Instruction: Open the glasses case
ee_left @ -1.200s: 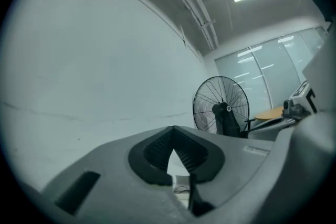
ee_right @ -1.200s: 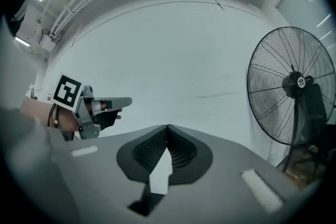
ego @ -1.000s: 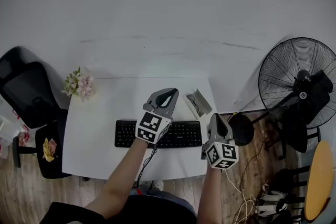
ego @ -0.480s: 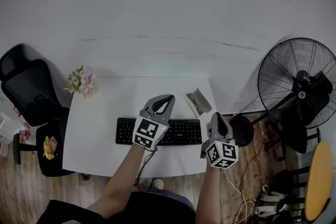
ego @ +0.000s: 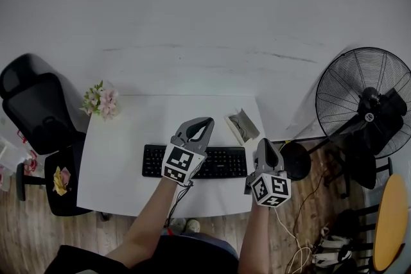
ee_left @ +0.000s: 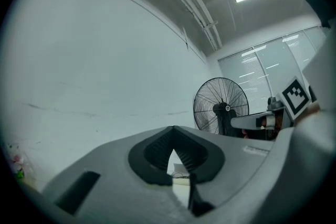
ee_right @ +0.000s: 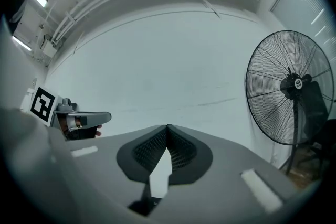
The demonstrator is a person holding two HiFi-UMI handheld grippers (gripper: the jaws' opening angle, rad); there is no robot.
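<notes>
The glasses case is a small grey case with a pale rim, lying slantwise near the white table's back right corner. My left gripper hovers level above the keyboard, just left of the case and apart from it; its jaws meet at the tip with nothing between them. My right gripper hangs over the table's right edge, in front of the case and clear of it. Its jaws are closed too and hold nothing.
A black keyboard lies across the table's front middle. A bunch of flowers stands at the back left corner. A black chair is to the left, and a large standing fan to the right. A white wall runs behind the table.
My left gripper has drawn slightly back toward the person and a little lower. The right gripper and the case have kept still.
</notes>
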